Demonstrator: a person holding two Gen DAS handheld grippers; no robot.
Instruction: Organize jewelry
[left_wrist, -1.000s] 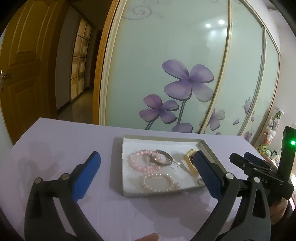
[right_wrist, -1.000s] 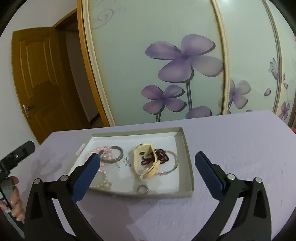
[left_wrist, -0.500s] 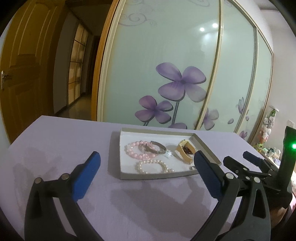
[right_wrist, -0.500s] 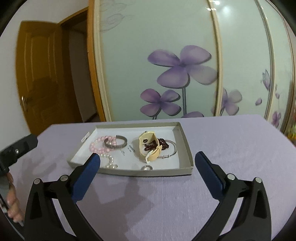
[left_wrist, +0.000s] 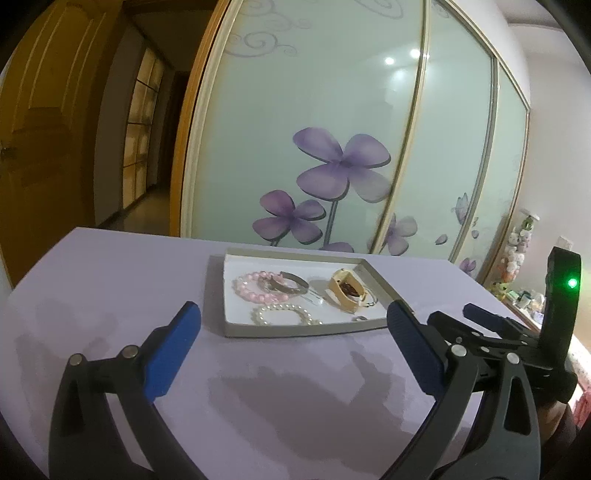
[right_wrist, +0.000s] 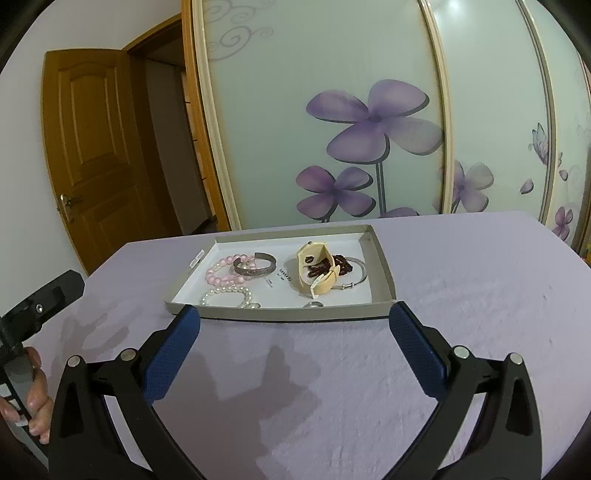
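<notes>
Your left gripper and right gripper both gape wide and empty, short of the shallow grey cardboard tray holding bracelets on the lilac tablecloth.

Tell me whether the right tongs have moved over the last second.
Yes. The right tongs have backed away from the shallow grey cardboard tray: their blue tips now sit at its near rim rather than overlapping the jewelry.

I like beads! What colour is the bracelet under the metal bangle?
Pink bracelet, clearest in the right wrist view.
</notes>
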